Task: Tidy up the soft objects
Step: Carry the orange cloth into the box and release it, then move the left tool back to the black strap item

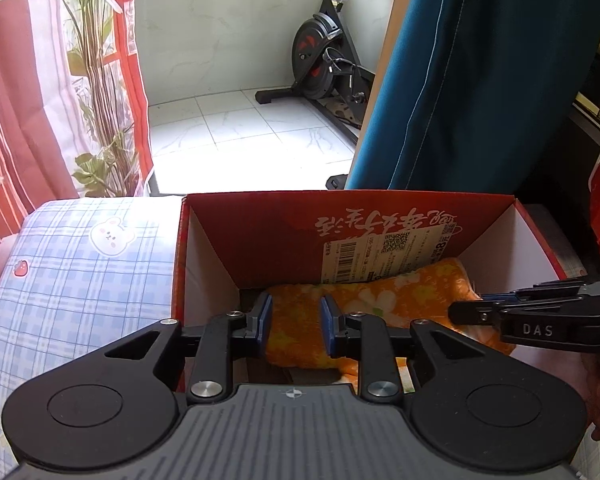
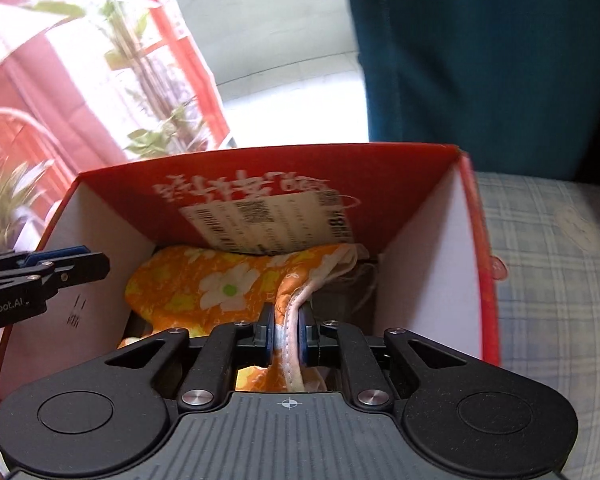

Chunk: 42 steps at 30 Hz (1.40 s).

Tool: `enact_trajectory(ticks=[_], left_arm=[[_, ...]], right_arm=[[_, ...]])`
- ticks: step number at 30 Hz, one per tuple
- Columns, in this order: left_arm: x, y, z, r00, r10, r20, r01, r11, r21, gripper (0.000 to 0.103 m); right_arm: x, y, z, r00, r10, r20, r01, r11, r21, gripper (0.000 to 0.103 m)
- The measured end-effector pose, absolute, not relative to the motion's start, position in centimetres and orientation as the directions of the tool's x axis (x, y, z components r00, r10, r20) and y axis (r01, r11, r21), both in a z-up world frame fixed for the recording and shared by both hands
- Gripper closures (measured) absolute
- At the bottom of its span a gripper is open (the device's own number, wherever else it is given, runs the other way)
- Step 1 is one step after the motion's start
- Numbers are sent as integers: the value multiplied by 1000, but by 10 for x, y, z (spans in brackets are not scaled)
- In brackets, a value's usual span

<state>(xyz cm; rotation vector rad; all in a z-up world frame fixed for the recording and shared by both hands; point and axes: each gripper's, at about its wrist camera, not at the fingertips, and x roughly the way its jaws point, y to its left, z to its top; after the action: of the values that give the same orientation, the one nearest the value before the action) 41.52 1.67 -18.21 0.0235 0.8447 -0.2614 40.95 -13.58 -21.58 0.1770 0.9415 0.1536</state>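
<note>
An orange cloth with white flowers lies crumpled at the bottom of an open red cardboard box, its bulk spread along the floor of the box under the far wall, where a white shipping label is stuck; the box stands on a bed covered in a pale blue checked sheet.

Both grippers reach down into the box from the near side. The left gripper hangs over the left end of the cloth with its blue pads parted; the cloth shows in the gap between them, but the pads stand clear of it on either side and press on nothing. The right gripper is at the other end, its jaws drawn close together and pinching a folded, white-lined edge of the cloth; that edge rises between the pads and the rest falls away to the left across the box floor.

From the right gripper's view the left one pokes in from the left over the box wall; from the left gripper's view the right one comes in from the right, low over the cloth.

Beyond the box are a dark teal curtain, a white tiled floor, an exercise bike and a tall green plant.
</note>
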Motion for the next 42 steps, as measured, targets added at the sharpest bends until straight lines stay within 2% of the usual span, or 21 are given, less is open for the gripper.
enact_trajectory(ticks=[2, 4, 14, 24, 32, 42], left_arm=[[410, 19, -179, 641, -214, -737, 238, 968, -74, 69], [404, 20, -175, 649, -204, -733, 237, 970, -60, 65], [358, 25, -157, 663, -192, -723, 232, 972, -45, 62], [286, 31, -153, 658, -214, -722, 258, 965, -50, 56], [228, 48, -175, 613, -267, -743, 255, 958, -134, 53], [173, 60, -200, 578, -280, -767, 189, 960, -209, 52]], right_arm=[[406, -133, -213, 592, 177, -786, -61, 983, 175, 79], [401, -136, -209, 607, 164, -778, -49, 984, 170, 79], [348, -144, -176, 668, 164, -726, -132, 986, 102, 76], [269, -144, -155, 682, 274, -678, -242, 960, 144, 75], [204, -129, -172, 659, 341, -670, -312, 935, 168, 70], [148, -122, -207, 638, 358, -682, -291, 932, 217, 64]])
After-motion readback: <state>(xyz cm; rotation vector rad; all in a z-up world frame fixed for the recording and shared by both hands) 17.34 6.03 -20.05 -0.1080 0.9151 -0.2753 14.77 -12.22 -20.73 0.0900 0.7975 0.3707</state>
